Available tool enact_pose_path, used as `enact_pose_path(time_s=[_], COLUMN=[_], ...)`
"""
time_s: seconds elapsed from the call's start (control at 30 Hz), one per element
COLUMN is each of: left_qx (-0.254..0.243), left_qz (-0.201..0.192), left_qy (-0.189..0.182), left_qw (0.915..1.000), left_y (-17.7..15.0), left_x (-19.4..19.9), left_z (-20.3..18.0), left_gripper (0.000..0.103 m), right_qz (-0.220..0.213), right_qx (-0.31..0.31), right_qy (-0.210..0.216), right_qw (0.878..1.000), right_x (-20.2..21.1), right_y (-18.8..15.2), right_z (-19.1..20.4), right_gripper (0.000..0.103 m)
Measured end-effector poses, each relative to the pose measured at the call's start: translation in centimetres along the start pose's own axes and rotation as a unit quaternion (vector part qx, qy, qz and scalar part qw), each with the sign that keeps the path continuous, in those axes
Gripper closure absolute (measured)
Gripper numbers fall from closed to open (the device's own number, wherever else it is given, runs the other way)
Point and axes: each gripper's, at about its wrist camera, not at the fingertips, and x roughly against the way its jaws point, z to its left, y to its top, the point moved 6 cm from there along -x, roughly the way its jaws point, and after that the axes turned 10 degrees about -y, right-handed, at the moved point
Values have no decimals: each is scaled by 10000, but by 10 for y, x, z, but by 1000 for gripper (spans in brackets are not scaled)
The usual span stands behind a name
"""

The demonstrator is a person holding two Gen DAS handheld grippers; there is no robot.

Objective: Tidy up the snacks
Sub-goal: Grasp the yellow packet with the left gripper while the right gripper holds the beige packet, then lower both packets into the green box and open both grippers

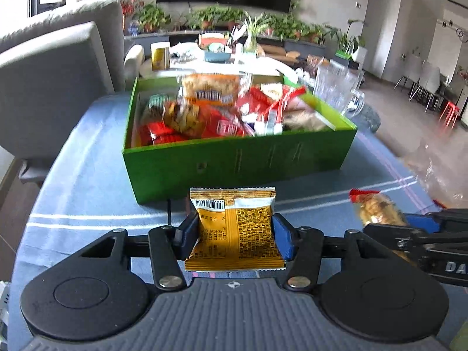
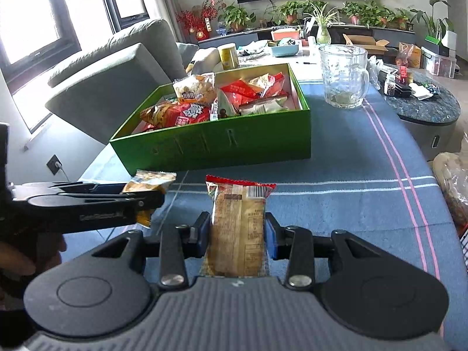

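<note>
Each camera sits just behind its own hand-held gripper and looks forward and downward along the fingers, close above the tabletop (image 1: 87,158). The left view faces the green snack box (image 1: 234,158) almost straight ahead of its hand-held gripper; the right view sees this box ahead and to the left. Both views share the box, the glass mug (image 2: 345,76) and the other hand-held gripper at one side.

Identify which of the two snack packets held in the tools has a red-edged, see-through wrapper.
The packet in the right tool: its clear wrapper has a red top edge. The left tool holds an opaque orange-yellow packet.
</note>
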Motion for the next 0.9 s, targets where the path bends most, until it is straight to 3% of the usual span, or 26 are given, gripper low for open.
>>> enact_pose_path(time_s=[0.53, 0.9], left_qx=[36, 65], left_qz=[-556, -593], left_qy=[-85, -4], left_qw=[9984, 9982], left_y=[18, 31], left_x=[36, 25], left_z=[0, 12], left_gripper=[52, 52], right_qz=[-623, -578], right_qx=[63, -37], right_qy=[187, 185], right_qw=[9979, 9981], right_x=[20, 1], right_y=[43, 58], right_z=[25, 25], right_gripper=[26, 26])
